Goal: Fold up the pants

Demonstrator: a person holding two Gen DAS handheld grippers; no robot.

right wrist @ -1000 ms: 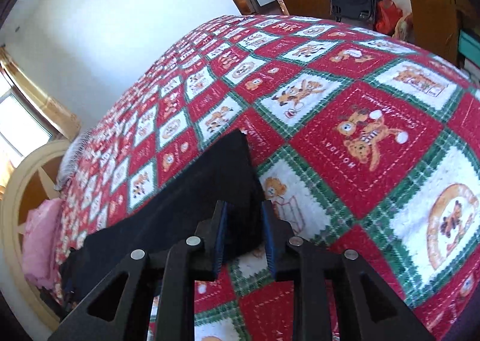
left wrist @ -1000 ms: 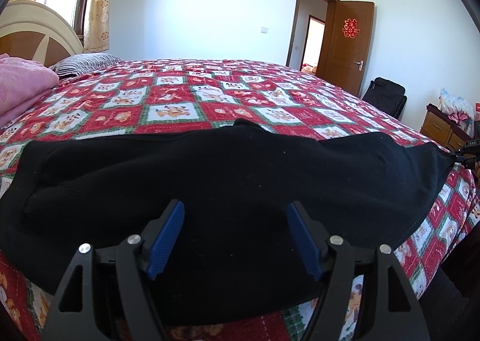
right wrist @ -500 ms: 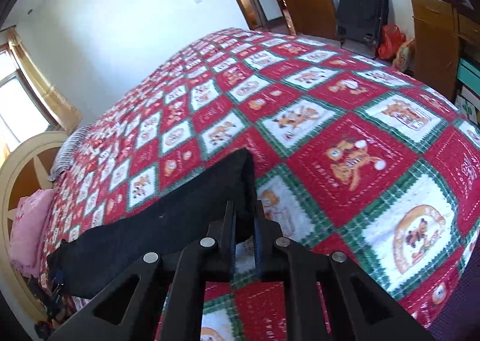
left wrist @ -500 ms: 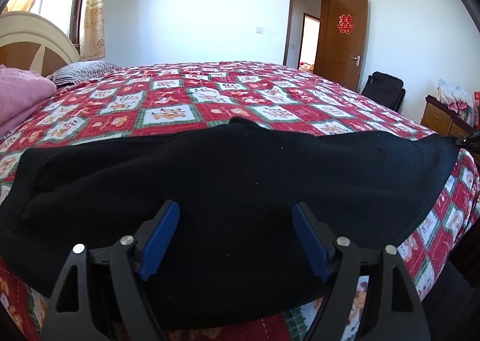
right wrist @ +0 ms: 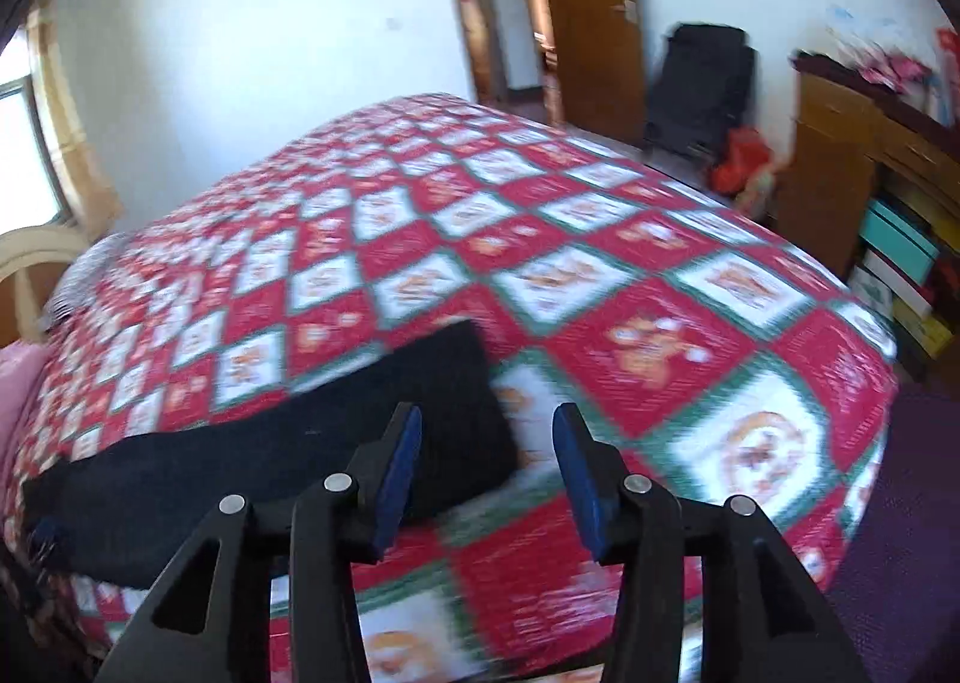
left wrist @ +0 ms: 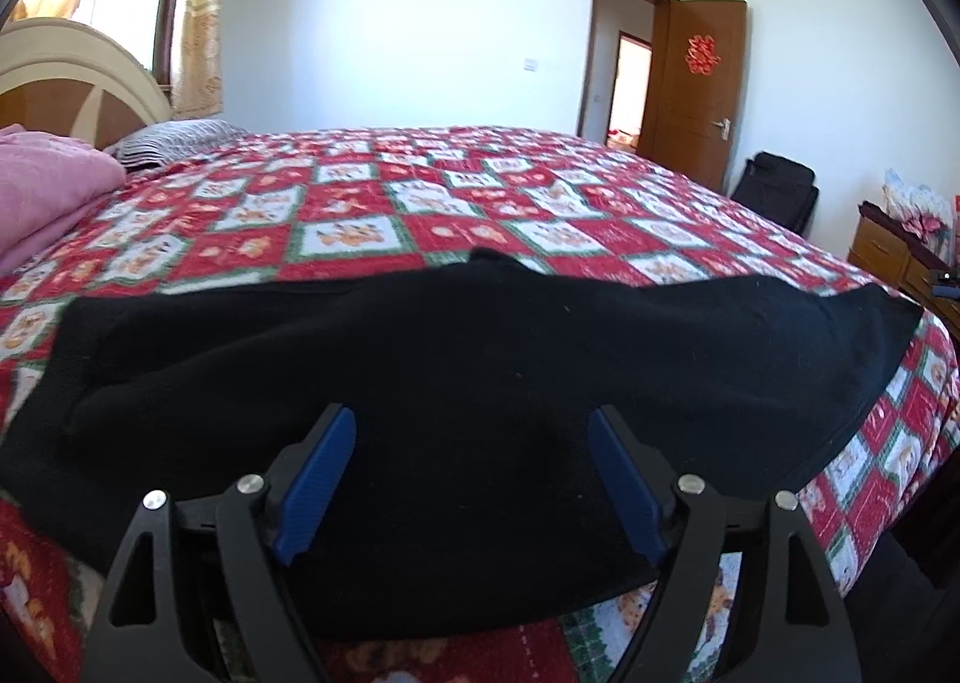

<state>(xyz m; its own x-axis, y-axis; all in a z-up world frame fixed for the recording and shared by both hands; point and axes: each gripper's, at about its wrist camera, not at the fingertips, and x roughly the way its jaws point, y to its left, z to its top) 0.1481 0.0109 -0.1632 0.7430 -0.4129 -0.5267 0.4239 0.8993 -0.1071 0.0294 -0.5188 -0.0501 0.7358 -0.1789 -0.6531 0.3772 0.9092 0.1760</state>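
Observation:
Black pants (left wrist: 456, 359) lie flat in a long strip along the near edge of a red, white and green patterned bedspread (left wrist: 420, 191). My left gripper (left wrist: 471, 431) is open and empty, held just above the wide waist part of the pants. In the right wrist view the leg end of the pants (right wrist: 444, 419) lies on the bedspread (right wrist: 600, 275). My right gripper (right wrist: 486, 431) is open and empty over the corner of that leg end; the cloth lies below its left finger.
A pink blanket (left wrist: 42, 191) and a striped pillow (left wrist: 174, 140) lie by the headboard at the left. An open wooden door (left wrist: 696, 89), a black bag (left wrist: 780, 191) and a wooden dresser (right wrist: 852, 155) stand beyond the bed's right side.
My right gripper was shut on the pants' leg end; it has opened, let the cloth go and pulled back a little. The left gripper stayed open over the waist.

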